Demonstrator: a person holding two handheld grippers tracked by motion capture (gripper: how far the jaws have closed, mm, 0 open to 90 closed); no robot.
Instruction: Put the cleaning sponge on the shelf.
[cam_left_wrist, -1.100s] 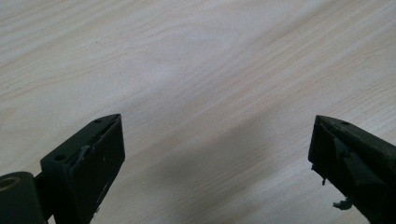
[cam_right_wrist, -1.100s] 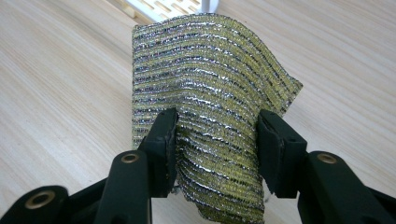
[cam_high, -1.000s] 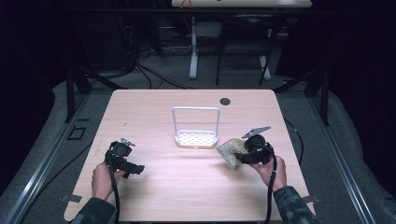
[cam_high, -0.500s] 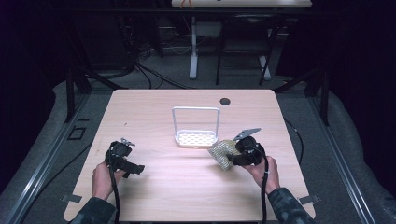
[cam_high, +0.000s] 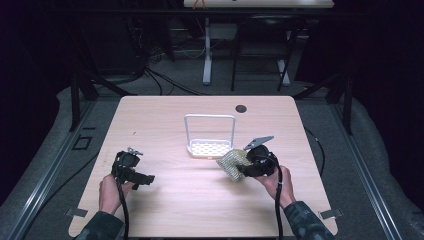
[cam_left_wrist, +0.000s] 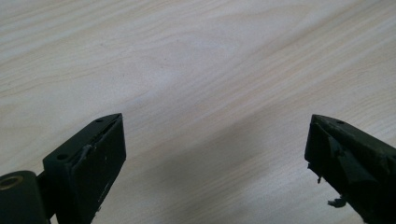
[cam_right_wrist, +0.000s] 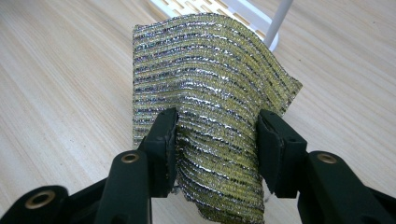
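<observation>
The table (cam_high: 165, 120) is pale wood, bare over most of its top. Near its middle stands a small white rack (cam_high: 210, 135): a perforated base with a tall wire hoop rising at the back. A dark round hole (cam_high: 241, 108) sits in the top behind it, toward the far edge.

The right gripper (cam_high: 242, 166) is just in front of the rack and to its right, the jaws pointing left across the table. It is clamped on a sponge (cam_high: 231, 163), a yellow-and-silver mesh scrubber pad. In the right gripper view the two pads pinch the sponge (cam_right_wrist: 212, 102) across its width, near its lower end, so that it bows between them; its long axis runs straight out from the jaws, and its free end leans toward the rack (cam_right_wrist: 261, 18), whose base corner and one hoop post show just beyond it. The sponge hangs above the wood, near the rack's front right corner but apart from it.

So the rack lies ahead of the held sponge and close by; the hoop at the back is the one thing a careless approach might catch.

The left gripper (cam_high: 145, 178) rests well apart at the near left, jaws wide and empty over bare table (cam_left_wrist: 196, 70). The right hand is plainly the nearer.
</observation>
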